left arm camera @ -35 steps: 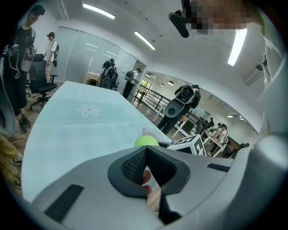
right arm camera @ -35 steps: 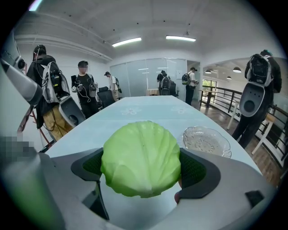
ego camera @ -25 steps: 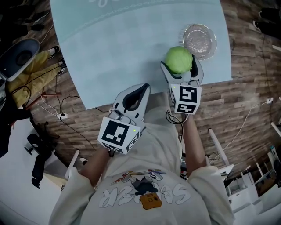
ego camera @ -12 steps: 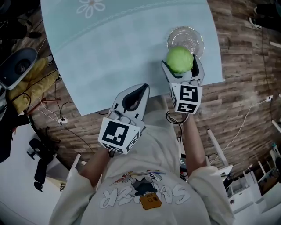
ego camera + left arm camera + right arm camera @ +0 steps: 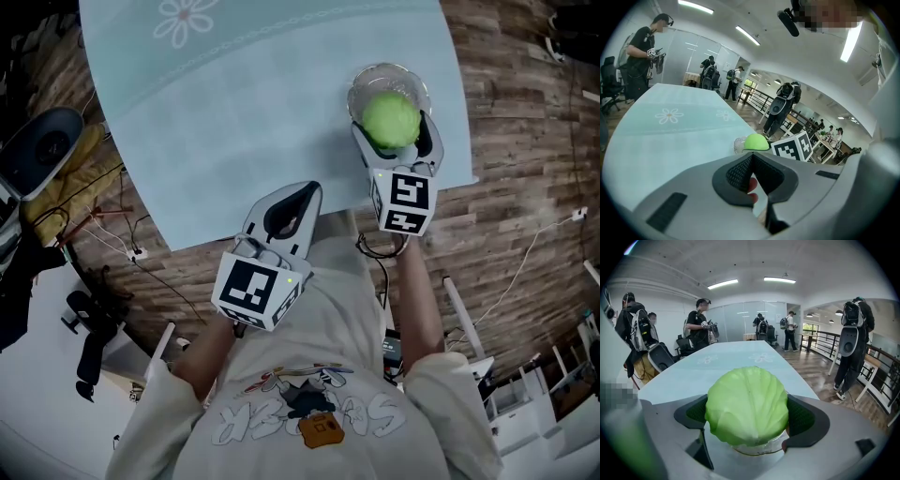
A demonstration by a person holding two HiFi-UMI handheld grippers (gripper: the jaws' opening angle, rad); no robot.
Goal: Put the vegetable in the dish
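Observation:
A round green cabbage [image 5: 390, 118] [image 5: 747, 405] sits between the jaws of my right gripper [image 5: 391, 126] [image 5: 748, 416], which is shut on it. The cabbage hangs directly over a clear glass dish [image 5: 389, 92] near the table's right front corner; the dish's rim [image 5: 757, 448] shows just under the cabbage. My left gripper [image 5: 292, 202] [image 5: 751, 174] is shut with nothing in it, held at the table's front edge to the left. From the left gripper view the cabbage [image 5: 756, 142] and the dish [image 5: 739, 145] appear far off.
The light blue table [image 5: 253, 94] has a flower print [image 5: 185, 19] at the back left. Wood floor, cables [image 5: 94, 211] and a chair [image 5: 37, 136] lie to the left. Several people stand around the room in the gripper views.
My right gripper has carried the cabbage forward from short of the dish to over it. The left gripper has stayed in place.

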